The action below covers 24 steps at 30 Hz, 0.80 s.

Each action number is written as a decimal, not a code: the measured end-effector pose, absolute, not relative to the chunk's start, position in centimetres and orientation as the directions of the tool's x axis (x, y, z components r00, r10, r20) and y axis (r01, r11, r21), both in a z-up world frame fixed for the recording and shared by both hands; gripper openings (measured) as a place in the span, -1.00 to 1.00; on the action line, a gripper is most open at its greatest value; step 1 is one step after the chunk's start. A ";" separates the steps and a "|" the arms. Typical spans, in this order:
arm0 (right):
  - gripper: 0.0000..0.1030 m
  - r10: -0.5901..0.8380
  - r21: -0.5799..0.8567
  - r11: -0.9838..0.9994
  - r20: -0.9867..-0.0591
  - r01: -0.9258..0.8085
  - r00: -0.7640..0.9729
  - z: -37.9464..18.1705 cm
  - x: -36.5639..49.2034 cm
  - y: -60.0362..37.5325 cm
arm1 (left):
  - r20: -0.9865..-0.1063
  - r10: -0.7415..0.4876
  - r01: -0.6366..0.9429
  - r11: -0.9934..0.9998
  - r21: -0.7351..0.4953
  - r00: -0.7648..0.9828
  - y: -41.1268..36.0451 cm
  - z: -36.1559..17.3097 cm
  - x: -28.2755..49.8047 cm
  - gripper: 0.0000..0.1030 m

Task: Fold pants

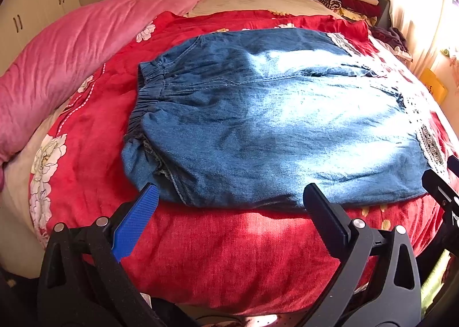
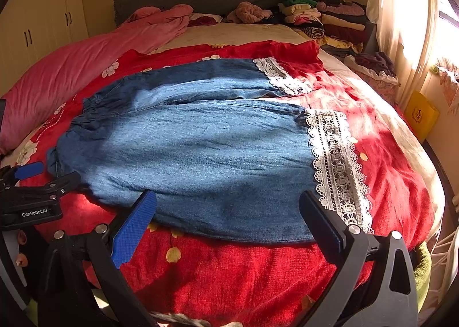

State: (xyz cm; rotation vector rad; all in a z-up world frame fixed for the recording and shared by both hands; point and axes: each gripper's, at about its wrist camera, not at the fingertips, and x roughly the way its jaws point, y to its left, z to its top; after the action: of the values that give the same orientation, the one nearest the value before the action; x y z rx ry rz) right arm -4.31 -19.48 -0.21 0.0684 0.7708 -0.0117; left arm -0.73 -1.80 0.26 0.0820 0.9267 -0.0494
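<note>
Blue denim pants [image 1: 258, 126] [image 2: 186, 149] lie spread flat on the red floral bedspread [image 1: 215, 255] [image 2: 229, 269], the elastic waistband [image 1: 143, 103] at the left and the white lace cuffs [image 2: 335, 163] at the right. My left gripper [image 1: 229, 198] hovers open just off the near edge of the pants, close to the waist end, nothing between its fingers. My right gripper [image 2: 226, 203] is open too, over the near leg's lower edge by the lace cuff. The left gripper [image 2: 43, 180] also shows at the left in the right wrist view.
A pink quilt [image 1: 71, 54] is bunched along the left side of the bed. Stacks of folded clothes [image 2: 324, 20] sit at the headboard's right. A curtain [image 2: 401, 26] and a yellow bag [image 2: 420, 115] stand to the right. White cabinets [image 2: 43, 17] line the left wall.
</note>
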 end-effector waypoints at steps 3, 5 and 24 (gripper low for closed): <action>0.92 0.017 0.057 0.998 -0.699 0.032 0.715 -0.3 -4.1 -19.5 | -0.803 -0.004 0.077 0.996 0.053 0.596 -1.8 0.2 -0.5 0.84; 0.92 0.021 0.058 0.998 -0.699 0.027 0.714 -0.3 -3.7 -19.6 | -0.806 -0.002 0.074 0.996 0.053 0.592 -1.6 0.1 -0.3 0.84; 0.92 0.095 0.036 0.995 -0.698 -0.097 0.710 1.5 3.6 -17.3 | -0.817 -0.005 0.021 1.000 0.009 0.577 1.6 0.7 4.2 0.84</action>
State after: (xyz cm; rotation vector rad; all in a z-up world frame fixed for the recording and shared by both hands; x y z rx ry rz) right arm 3.60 -17.35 1.47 -0.0035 0.7744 0.1067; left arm 4.19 1.63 0.74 0.0180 0.9562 -0.0151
